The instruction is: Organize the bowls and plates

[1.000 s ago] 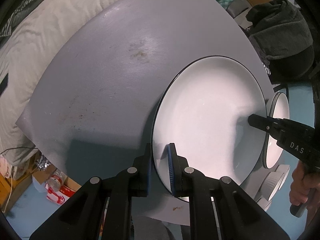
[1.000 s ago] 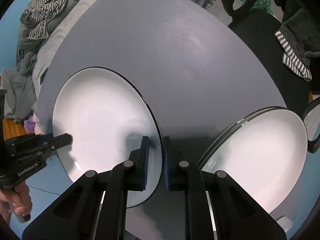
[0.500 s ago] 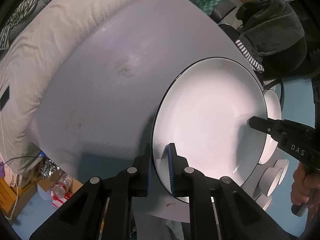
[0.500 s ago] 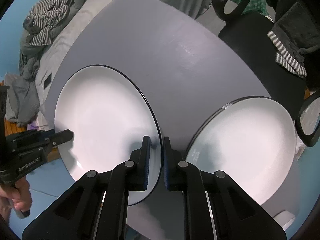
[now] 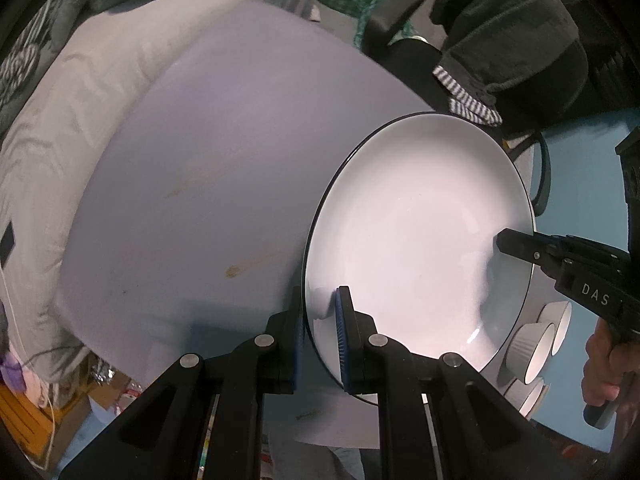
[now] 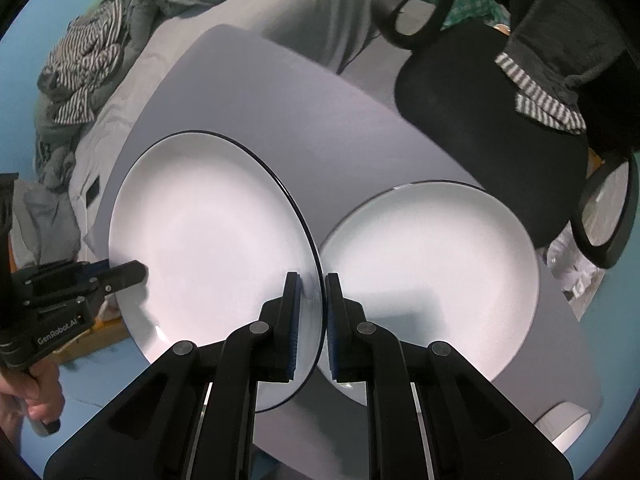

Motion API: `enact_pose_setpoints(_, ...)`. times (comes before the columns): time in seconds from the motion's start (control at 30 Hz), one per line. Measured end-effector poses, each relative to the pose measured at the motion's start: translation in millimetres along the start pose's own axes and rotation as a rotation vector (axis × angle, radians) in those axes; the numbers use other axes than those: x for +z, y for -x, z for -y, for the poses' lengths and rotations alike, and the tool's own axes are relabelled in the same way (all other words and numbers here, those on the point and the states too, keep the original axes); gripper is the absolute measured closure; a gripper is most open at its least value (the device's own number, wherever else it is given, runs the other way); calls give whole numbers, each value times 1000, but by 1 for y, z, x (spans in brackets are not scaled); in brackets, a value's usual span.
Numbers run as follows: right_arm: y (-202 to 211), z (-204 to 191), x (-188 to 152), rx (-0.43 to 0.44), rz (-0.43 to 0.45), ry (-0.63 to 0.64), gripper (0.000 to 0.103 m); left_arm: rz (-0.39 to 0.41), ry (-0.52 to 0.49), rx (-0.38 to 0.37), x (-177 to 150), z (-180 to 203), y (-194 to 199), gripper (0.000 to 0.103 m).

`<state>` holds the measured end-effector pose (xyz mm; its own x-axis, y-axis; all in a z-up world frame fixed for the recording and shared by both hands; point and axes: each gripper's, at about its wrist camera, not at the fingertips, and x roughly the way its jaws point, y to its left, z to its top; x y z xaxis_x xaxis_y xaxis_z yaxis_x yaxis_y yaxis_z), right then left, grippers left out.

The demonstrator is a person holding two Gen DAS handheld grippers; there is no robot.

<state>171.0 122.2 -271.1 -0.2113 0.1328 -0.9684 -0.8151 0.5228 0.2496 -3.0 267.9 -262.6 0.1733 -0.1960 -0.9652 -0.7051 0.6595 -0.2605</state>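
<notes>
A white plate with a thin dark rim (image 5: pixel 420 240) hangs tilted above the grey table (image 5: pixel 220 160). My left gripper (image 5: pixel 318 304) is shut on its near rim, blue pads on either face. My right gripper (image 5: pixel 505 241) clamps the opposite edge. In the right wrist view the same plate (image 6: pixel 208 232) is pinched at its right rim by my right gripper (image 6: pixel 310 284), and my left gripper (image 6: pixel 136 272) grips the far left edge. A stack of matching plates (image 6: pixel 432 264) lies on the table (image 6: pixel 280 120) just right of the held plate.
Several white ribbed ramekins (image 5: pixel 532 356) sit past the plate's lower right edge. A black chair (image 6: pixel 480 128) draped with clothes stands at the table's right side, and pale bedding (image 5: pixel 60 120) lies to the left. A white bowl rim (image 6: pixel 568 424) shows at the bottom right.
Both grippers have lifted the plate higher off the table and carried it toward the stacked plates. The table looks farther below, and the stack now sits closer beside the held plate.
</notes>
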Motion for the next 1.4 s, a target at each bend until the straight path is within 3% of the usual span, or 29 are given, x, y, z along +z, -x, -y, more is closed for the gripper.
enact_pose_setpoints(0.63,23,84,-28,-8,46,-185,92,-59,-166,0,22,87,-27,90)
enact_pose_setpoints(1.4,14,143,-44,10,34,-283,91,-108,-239,60,24,133,-53,89)
